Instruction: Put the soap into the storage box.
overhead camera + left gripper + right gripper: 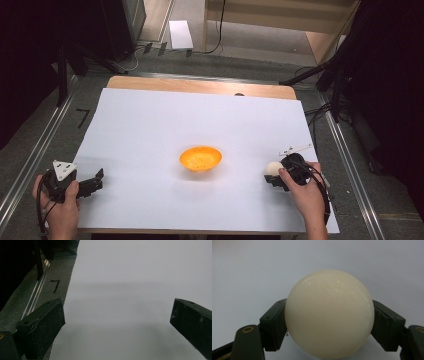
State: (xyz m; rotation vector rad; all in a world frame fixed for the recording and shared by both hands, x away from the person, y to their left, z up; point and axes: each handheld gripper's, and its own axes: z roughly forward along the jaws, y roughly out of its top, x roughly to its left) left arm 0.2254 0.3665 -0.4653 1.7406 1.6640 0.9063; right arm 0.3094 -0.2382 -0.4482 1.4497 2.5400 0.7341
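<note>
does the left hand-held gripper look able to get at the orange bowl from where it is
Probably yes: the left hand-held gripper has open, empty jaws, and only bare white sheet lies between it and the orange bowl.

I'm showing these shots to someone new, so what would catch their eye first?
Most likely the orange bowl, the one bright colour, alone near the middle of the white sheet that covers the table. Next comes the cream ball, clamped between the jaws of the right gripper at the sheet's near right, large and close in the right gripper view. The left gripper rests at the near left edge with its jaws open on nothing.
</note>
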